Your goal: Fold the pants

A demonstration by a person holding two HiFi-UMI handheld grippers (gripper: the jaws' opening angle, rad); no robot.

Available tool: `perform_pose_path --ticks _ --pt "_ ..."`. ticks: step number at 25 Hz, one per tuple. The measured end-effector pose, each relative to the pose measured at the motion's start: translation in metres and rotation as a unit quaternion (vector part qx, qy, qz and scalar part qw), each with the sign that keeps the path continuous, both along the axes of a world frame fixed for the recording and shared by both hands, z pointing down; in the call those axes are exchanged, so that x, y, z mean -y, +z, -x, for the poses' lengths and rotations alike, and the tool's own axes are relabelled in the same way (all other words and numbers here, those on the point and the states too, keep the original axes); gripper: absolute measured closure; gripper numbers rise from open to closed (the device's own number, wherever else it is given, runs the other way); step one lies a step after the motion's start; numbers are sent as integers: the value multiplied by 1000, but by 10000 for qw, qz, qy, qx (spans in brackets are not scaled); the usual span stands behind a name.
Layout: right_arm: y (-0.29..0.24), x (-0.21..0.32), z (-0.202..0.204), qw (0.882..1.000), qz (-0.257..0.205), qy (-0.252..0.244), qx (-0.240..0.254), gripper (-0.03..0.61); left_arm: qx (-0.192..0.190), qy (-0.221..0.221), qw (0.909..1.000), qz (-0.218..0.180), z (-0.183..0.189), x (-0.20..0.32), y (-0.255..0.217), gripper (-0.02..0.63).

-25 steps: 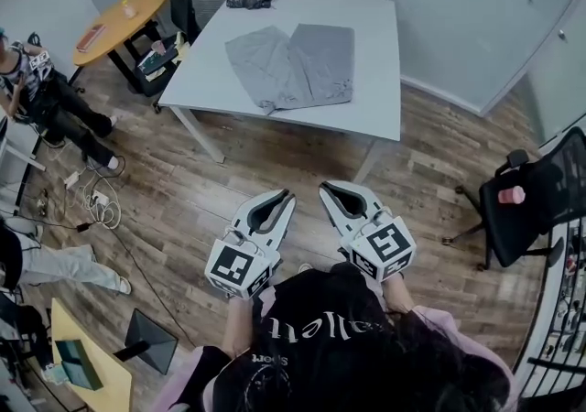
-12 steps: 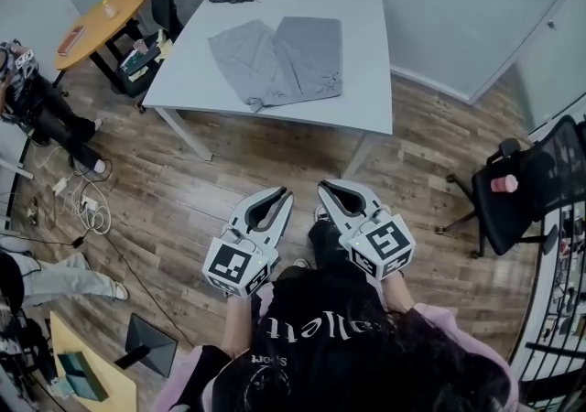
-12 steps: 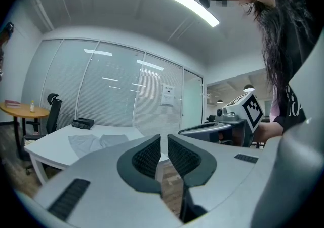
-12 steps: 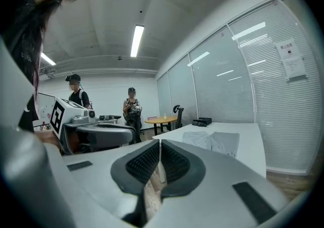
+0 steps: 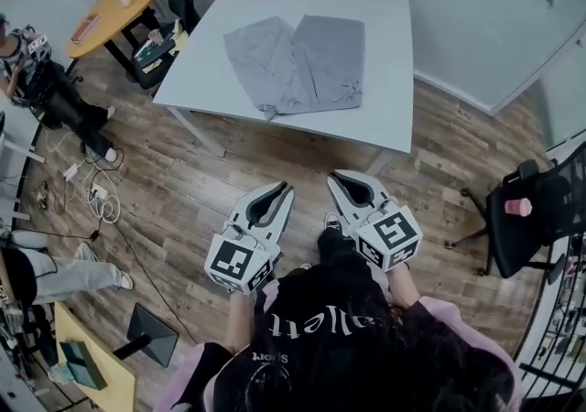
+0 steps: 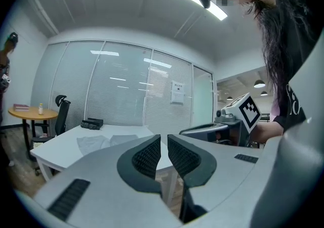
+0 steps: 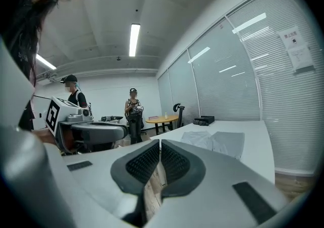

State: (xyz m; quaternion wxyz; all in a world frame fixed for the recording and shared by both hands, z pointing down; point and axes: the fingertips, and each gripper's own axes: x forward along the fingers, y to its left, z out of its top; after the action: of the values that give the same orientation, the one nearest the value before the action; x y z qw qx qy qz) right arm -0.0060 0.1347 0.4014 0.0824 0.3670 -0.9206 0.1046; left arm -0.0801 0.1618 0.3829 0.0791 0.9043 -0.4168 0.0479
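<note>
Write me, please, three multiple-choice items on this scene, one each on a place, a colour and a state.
1. Where do the grey fabric pants lie?
A) on the wooden floor
B) over a black chair
C) on the white rectangular table

2. What colour is the top of the small round side table?
A) orange
B) green
C) white

3. How does the right claw stand?
A) wide open
B) shut and empty
C) shut on the pants

Answers:
1 C: the pants lie spread flat on the tabletop.
2 A: its top shows orange in the head view.
3 B: its jaws meet with nothing between them, far short of the pants.
</note>
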Motion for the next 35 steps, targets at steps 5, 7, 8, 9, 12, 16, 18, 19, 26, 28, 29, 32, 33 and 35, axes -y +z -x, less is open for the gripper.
perform_pose_path --ticks 5,7,8,9,12,16,18,19,26,28,29,32,33,35 --pt "3 46 -12 9999 22 -99 -101 552 -21 -124 9999 -3 -13 45 -1 552" --pt "6 63 -18 9998 74 -120 -106 552 21 -93 9999 63 -21 61 2 552" --pt "8 70 -21 9998 104 -133 -104 551 39 -79 9999 96 -25 68 4 552" --pt "10 77 -23 9997 133 -146 -112 551 50 -70 9999 131 -29 75 6 552" --pt "16 96 -29 9995 197 -194 -178 551 98 -93 9996 251 -36 96 12 552" --pt "22 121 -39 9992 269 -240 -195 552 146 -161 9991 359 -45 121 17 552" --pt "26 132 -44 9990 296 -257 -210 551 181 -184 9989 396 -50 132 20 552" --pt "28 138 -47 9989 308 -272 -214 551 209 -191 9987 415 -53 137 21 552" --pt "37 173 -63 9987 327 -366 -162 552 350 -278 9980 452 -69 170 26 552" --pt "38 182 -69 9986 327 -377 -145 552 379 -331 9977 454 -73 177 26 552" --pt "39 186 -72 9986 329 -383 -139 552 389 -357 9976 454 -75 180 27 552" --pt "43 194 -81 9985 353 -402 -120 552 435 -442 9969 484 -79 186 30 552" --pt "44 195 -83 9984 372 -411 -108 552 458 -476 9965 509 -79 187 31 552" --pt "46 197 -85 9981 421 -436 -78 551 499 -542 9957 561 -78 188 33 552"
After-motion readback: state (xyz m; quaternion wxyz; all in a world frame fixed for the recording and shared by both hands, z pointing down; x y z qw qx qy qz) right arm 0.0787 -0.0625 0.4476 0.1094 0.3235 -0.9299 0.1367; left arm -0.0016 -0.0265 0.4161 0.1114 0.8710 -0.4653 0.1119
